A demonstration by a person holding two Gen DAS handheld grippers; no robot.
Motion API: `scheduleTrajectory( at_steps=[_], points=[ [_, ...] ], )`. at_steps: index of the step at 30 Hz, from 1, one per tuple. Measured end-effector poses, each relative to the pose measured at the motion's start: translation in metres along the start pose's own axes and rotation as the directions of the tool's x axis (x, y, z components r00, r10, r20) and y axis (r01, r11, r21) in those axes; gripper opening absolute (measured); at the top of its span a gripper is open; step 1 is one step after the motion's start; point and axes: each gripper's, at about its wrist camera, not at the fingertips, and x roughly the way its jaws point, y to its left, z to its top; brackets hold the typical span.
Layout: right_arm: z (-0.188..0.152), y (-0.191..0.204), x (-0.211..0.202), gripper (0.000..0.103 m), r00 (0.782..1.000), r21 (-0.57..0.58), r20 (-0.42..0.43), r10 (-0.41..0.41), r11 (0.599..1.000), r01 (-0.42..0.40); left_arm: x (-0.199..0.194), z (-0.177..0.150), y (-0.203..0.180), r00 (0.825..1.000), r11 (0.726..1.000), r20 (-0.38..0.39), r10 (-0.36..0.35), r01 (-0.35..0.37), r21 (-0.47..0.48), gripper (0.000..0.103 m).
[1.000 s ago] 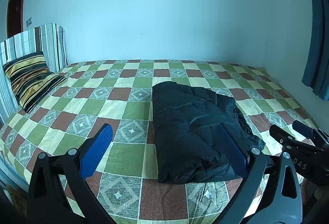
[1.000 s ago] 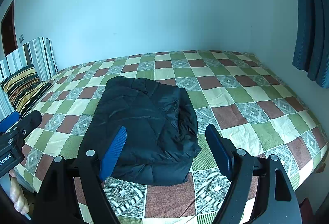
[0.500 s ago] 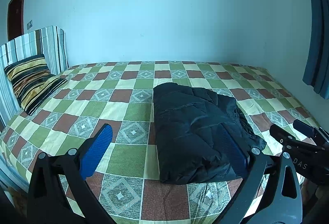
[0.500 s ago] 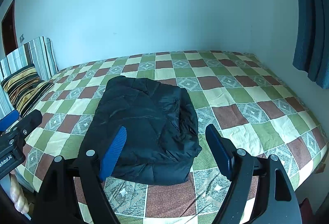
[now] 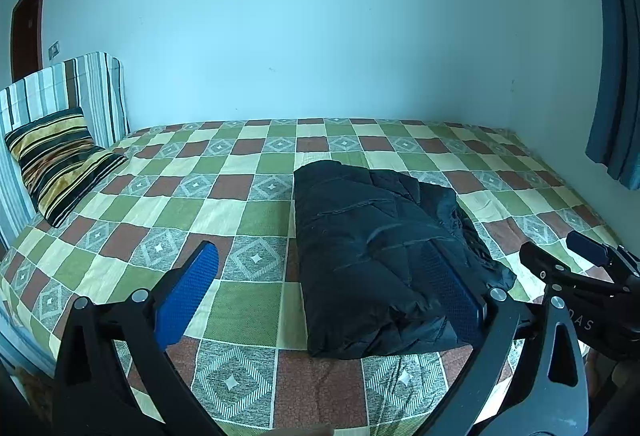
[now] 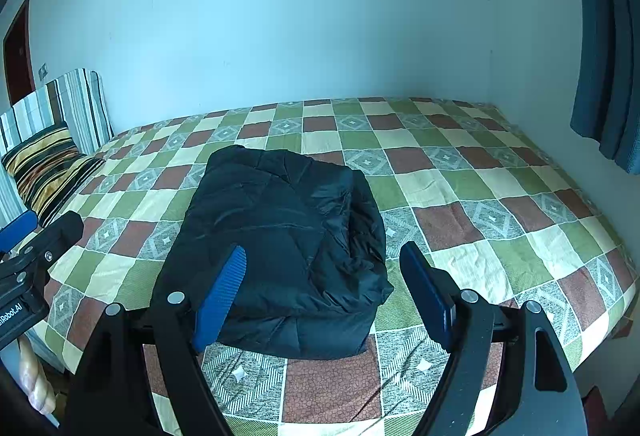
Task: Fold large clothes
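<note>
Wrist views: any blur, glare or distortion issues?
Left wrist: sharp, strong blue cast, barrel distortion bows the wall, dark corner vignette. Right wrist: same cast and bowing; black jacket shows only a faint sheen, folds still readable, no blown glare.

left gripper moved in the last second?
Yes, slightly. In the left wrist view the striped pillow and black jacket sit lower in frame than before, so the left gripper tilted or lifted a little.
</note>
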Motion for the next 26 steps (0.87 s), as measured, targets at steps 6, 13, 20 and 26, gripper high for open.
scheduleTrajectory(
  at_steps=[6, 13, 20, 26],
  points=[
    [-0.002, -0.001, 0.001, 0.078, 1.000, -0.006, -0.004, 0.004, 1.000, -0.004, 0.005, -0.002, -0.003, 1.000, 1.000, -0.010, -0.007, 0.007, 0.007, 0.101],
    [-0.006, -0.006, 0.007, 0.078, 1.000, -0.008, -0.025, 0.006, 1.000, -0.006, 0.015, -0.004, -0.002, 1.000, 1.000, -0.026, -0.009, 0.009, 0.002, 0.101],
    [-0.004, -0.013, 0.022, 0.078, 0.999, -0.010, -0.049, 0.007, 1.000, -0.007, 0.026, -0.006, 0.002, 0.998, 0.999, -0.019, 0.052, -0.051, 0.013, 0.101],
    [-0.003, -0.022, 0.033, 0.078, 0.998, 0.002, -0.065, 0.002, 1.000, -0.002, 0.045, -0.008, 0.010, 0.997, 0.999, -0.062, 0.045, -0.044, 0.009, 0.101]
  ],
)
